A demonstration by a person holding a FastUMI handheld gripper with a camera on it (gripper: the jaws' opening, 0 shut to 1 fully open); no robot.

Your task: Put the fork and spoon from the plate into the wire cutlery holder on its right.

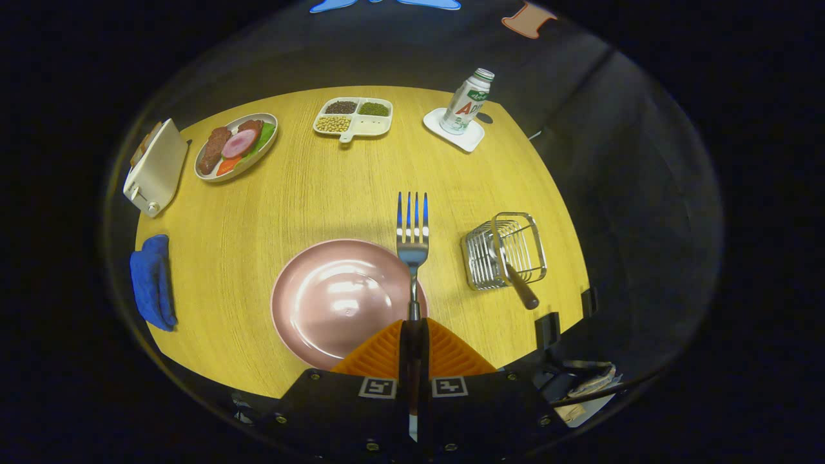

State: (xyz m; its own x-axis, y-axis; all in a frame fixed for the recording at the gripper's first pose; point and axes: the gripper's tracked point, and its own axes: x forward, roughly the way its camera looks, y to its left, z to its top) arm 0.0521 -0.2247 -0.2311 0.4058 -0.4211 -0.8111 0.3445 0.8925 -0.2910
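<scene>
So the gripper (412, 335) is clamped tight on the fork (412, 238) handle, tines pointing ahead above the pink plate (335, 299) rim. Wire cutlery holder (506, 251) sits just right of the plate, with the spoon (515, 280) leaning inside it, handle sticking out.

The wooden table (335, 187) bears a plate (335, 303), wire holder (506, 251), toaster (155, 167), blue cloth (151, 280), food dish (235, 145), divided tray (353, 117) and coaster (453, 130).

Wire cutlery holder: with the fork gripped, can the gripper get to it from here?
Probably yes. The gripper is shut on the fork, and bare table lies between it and the wire cutlery holder, which already holds one utensil.
</scene>
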